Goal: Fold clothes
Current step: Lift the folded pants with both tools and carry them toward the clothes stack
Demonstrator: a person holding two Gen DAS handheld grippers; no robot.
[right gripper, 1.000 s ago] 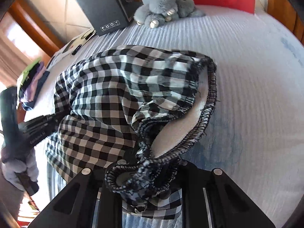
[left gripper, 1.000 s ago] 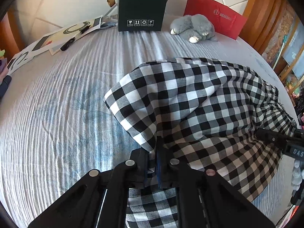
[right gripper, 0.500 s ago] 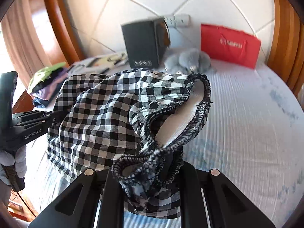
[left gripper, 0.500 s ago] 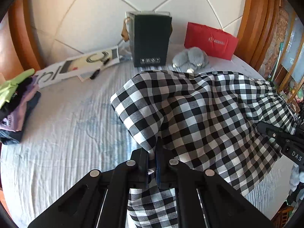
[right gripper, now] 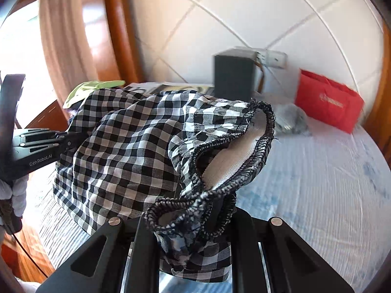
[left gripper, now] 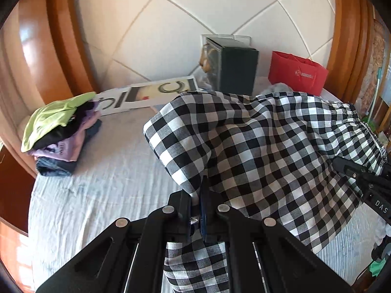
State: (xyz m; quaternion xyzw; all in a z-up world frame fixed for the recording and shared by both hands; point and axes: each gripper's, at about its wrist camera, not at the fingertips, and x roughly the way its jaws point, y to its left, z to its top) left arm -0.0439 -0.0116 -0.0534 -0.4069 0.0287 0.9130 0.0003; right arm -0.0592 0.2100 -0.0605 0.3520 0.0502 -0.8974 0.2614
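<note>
Here, checked garment (left gripper: 268, 146) stretched between left claw (left gripper: 198, 202), right claw (right gripper: 195, 217)

You're in a home bedroom: a bed (left gripper: 102, 195) with a pale ribbed bedspread, a quilted white headboard (left gripper: 171, 24) at twelve o'clock framed in curved polished wood, and folded clothes (left gripper: 61, 131) stacked at ten o'clock.

Black hand-held gripper (left gripper: 199, 196), silver screws, white "GenRobot.AI" lettering
</note>
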